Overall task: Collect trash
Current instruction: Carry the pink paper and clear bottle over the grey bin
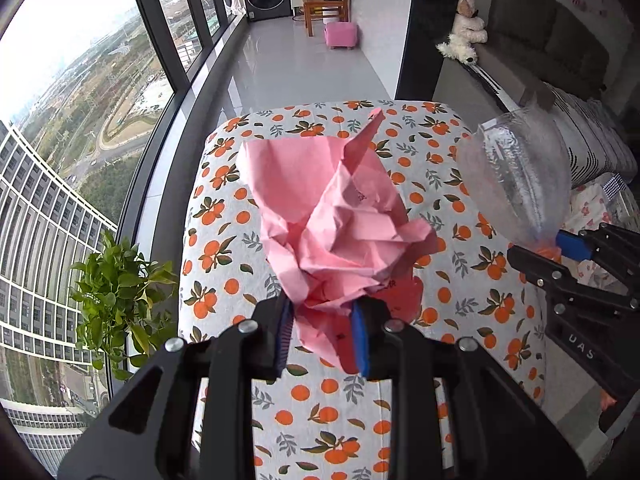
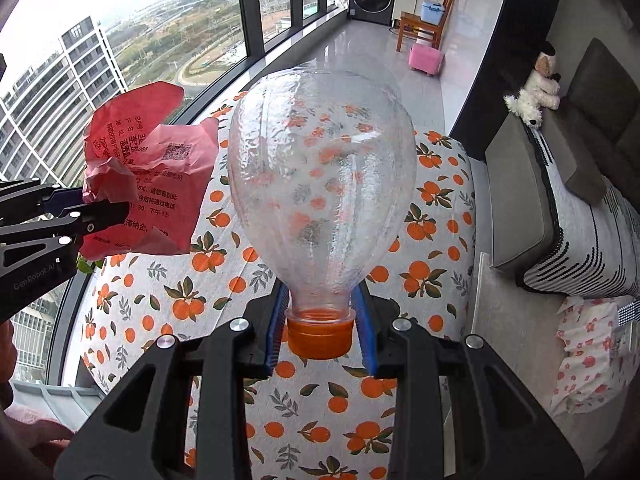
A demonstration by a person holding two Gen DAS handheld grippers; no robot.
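Holding two pieces of trash clear of an orange-print bench (image 1: 320,420), a person works a pair of hand-held grippers beside a high-rise window. The left gripper (image 1: 323,336) has its blue-padded fingers (image 1: 360,340) clamped on a crumpled pink paper (image 1: 332,220), a printed notice gripped only by its lower, bunched edge; most of the sheet fans out above the fingers. The right gripper (image 2: 322,328) is closed on the neck of an empty clear plastic bottle (image 2: 320,176), just above its orange cap (image 2: 320,336), with the bulbous body pointing away from the camera and over the bench. In each wrist view the other gripper shows at the frame's edge, and the two loads hang near one another but apart.

No bin is visible in either view, so the drop-off presumably lies elsewhere. The risks from here look modest but real: the paper is pinched at a loose fold and could slip or tear free if swung quickly; the bottle, held at a narrow, smooth neck, could pivot between the pads under its own leverage; and bringing the hands closer could knock bottle against paper. A potted plant (image 1: 120,300) by the window stands low on the left gripper's side, within possible reach of a careless sweep.
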